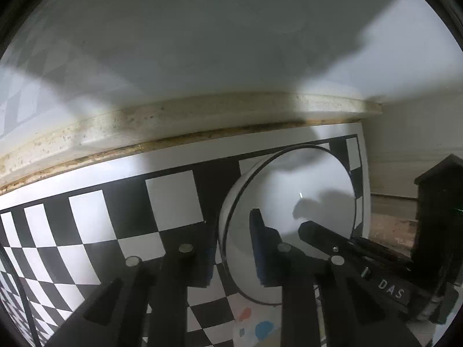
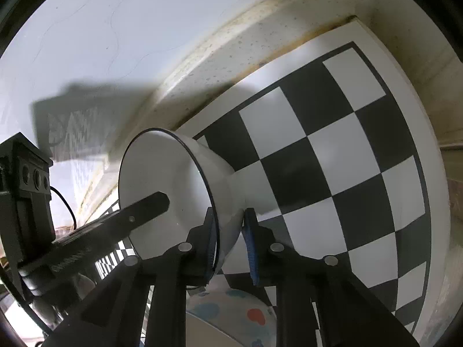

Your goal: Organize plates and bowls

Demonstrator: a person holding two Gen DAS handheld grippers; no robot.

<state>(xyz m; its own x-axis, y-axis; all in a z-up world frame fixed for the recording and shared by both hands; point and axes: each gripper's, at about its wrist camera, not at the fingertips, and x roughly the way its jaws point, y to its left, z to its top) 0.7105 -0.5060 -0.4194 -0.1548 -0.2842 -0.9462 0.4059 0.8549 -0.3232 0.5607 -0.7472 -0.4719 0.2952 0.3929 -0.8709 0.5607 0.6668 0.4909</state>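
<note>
Two grippers meet on one white bowl (image 2: 167, 190) with a dark rim line, tipped on its side above the checkerboard mat (image 2: 332, 133). The right gripper (image 2: 230, 243) pinches the bowl's wall, one blue pad inside the rim and one outside, so it carries the weight. The left gripper (image 1: 235, 248) also straddles the rim, its jaws drawn narrow onto the wall (one pad inside, the other hidden behind the bowl). Below both lies a plate (image 2: 231, 312) with coloured heart spots, which I judge to be where the bowl goes. To do this well, keep both pinches firm while levelling the bowl, lower it upright and centred onto the plate, and let go only once its foot rests flat; a thin rim grip can slip if twisted.
</note>
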